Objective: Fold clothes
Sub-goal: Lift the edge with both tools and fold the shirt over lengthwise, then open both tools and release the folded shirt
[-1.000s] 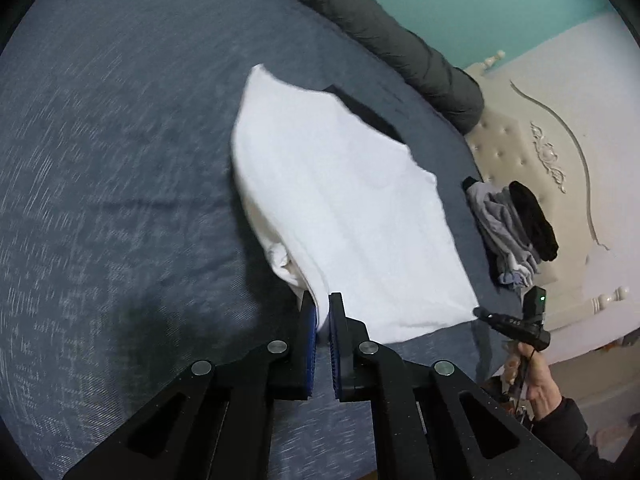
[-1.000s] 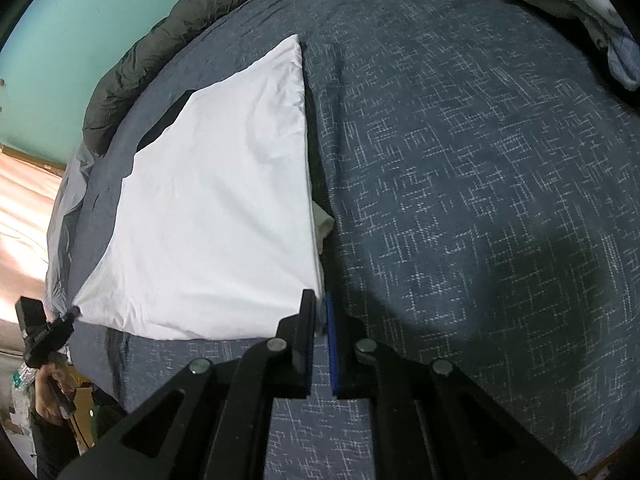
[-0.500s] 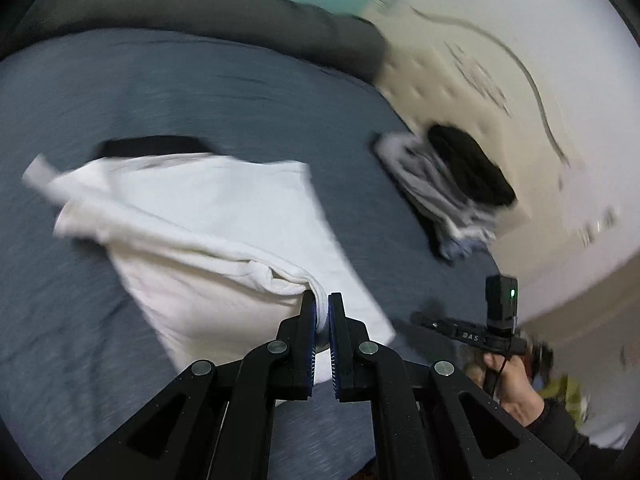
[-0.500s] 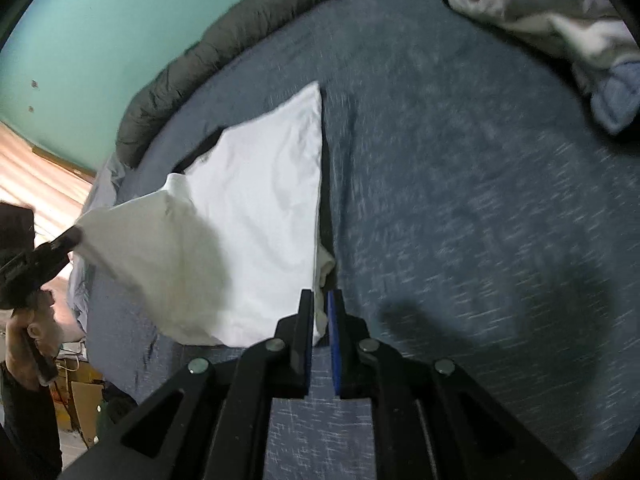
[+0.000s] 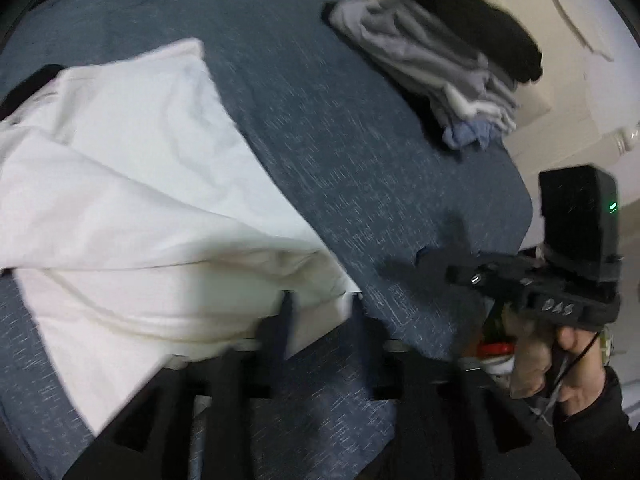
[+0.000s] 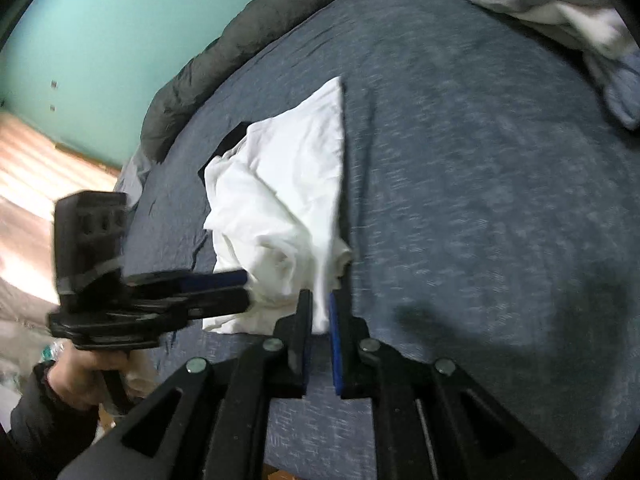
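Cloth (image 5: 132, 200), white and soft, now bunched at the bed's (image 5: 360, 160) near edge; left tongs (image 5: 320, 312) have opened wide, right tongs (image 6: 320, 312) narrowly parted around its corner.

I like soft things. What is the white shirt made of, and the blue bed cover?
The white shirt looks like thin, matte cotton: it creases and bunches softly where it is lifted. The blue bed cover seems a woven fabric, dull, with pale flecks through the weave. Neither can be told for sure by sight.
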A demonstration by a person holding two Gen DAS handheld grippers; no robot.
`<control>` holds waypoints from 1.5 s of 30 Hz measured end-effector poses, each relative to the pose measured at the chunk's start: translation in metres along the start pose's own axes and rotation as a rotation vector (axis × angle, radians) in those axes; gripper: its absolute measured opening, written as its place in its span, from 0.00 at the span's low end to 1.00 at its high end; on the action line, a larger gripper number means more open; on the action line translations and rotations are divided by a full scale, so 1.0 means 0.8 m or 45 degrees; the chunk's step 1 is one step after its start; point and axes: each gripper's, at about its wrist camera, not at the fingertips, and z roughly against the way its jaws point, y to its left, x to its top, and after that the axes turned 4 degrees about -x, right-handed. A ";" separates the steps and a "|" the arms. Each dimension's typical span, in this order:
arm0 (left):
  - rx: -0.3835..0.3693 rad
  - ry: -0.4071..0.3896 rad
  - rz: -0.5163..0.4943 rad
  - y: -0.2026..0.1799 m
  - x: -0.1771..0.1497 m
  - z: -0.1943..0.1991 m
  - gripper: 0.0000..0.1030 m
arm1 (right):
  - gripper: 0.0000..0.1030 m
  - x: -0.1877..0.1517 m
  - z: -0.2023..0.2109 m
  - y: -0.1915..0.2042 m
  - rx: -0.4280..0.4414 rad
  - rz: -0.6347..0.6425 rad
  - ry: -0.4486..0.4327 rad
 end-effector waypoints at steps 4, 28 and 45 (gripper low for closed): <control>0.041 -0.090 0.012 0.024 -0.011 0.055 0.47 | 0.38 0.012 -0.017 0.025 -0.018 0.068 0.000; 0.010 -0.047 0.329 0.185 -0.098 0.071 0.47 | 0.05 0.024 -0.058 0.066 -0.111 0.107 0.114; -0.076 -0.051 0.318 0.188 -0.116 0.074 0.06 | 0.04 -0.007 -0.072 0.027 -0.190 0.003 0.163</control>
